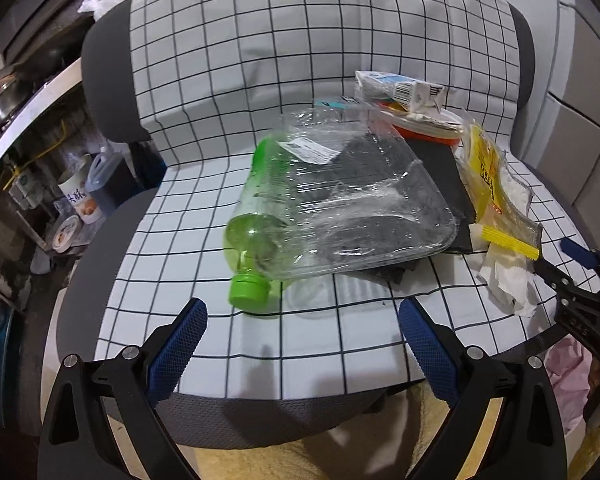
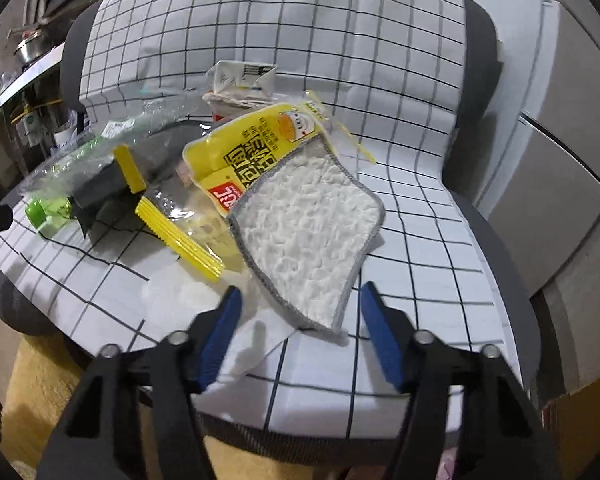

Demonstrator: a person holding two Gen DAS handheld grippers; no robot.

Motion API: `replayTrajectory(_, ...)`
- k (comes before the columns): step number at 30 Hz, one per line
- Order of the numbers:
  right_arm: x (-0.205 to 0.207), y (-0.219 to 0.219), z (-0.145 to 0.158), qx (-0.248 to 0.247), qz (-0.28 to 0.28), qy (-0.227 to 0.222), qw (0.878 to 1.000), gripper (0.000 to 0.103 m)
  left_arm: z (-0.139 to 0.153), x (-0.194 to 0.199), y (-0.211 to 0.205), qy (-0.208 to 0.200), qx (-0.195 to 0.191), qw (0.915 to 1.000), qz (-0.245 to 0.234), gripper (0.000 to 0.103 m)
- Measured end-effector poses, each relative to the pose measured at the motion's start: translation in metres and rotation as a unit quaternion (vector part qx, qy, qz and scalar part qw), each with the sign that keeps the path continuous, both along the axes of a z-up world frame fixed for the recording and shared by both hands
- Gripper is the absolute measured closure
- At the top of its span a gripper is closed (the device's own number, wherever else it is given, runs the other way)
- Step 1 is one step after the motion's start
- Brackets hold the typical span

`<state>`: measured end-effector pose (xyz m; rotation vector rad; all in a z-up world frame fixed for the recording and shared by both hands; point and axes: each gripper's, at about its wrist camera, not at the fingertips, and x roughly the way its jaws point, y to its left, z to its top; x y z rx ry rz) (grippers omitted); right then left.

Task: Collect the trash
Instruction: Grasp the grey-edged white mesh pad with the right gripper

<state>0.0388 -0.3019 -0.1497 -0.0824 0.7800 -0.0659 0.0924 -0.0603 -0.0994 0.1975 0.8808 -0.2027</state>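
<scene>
Best to bring the wide-open, empty left gripper [image 1: 302, 312] forward onto the neck of the green bottle [image 1: 260, 236], lying on its side mid-seat with cap [image 1: 249, 289] nearest. Right gripper [image 2: 300, 300], also wide and empty, hovering over the cloth [image 2: 304, 236] near the chair's [image 2: 440, 280] front edge; free room only right, clutter left.

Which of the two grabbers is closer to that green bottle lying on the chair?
Left. The left gripper hangs open just in front of the green bottle's cap. The right gripper is open further along the seat, by the white cloth, the bottle well off to its left.
</scene>
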Motion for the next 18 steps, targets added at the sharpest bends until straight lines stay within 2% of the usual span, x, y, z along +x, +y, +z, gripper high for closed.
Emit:
replayTrajectory(6, 0.020, 0.009, -0.005, -0.028, 0.021, -0.005, 0.999, 0.069, -0.003, -0.002, -0.011, 0.003, 0.000, 0.9999, -0.017, 0.008)
replayTrajectory(8, 0.016, 0.008, 0.002, -0.024, 0.024, -0.026, 0.999, 0.083, -0.003, -0.004, -0.012, 0.003, -0.002, 0.9998, -0.021, 0.008)
replayTrajectory(13, -0.004, -0.012, 0.026, 0.024, 0.008, -0.072, 0.997, 0.095, 0.005, -0.015, -0.018, -0.011, -0.001, 0.9993, -0.037, 0.008)
replayTrajectory(18, -0.027, -0.043, 0.045, 0.081, -0.028, -0.108, 0.990, 0.097, 0.022, -0.020, -0.041, -0.029, -0.024, 0.9960, -0.082, 0.008)
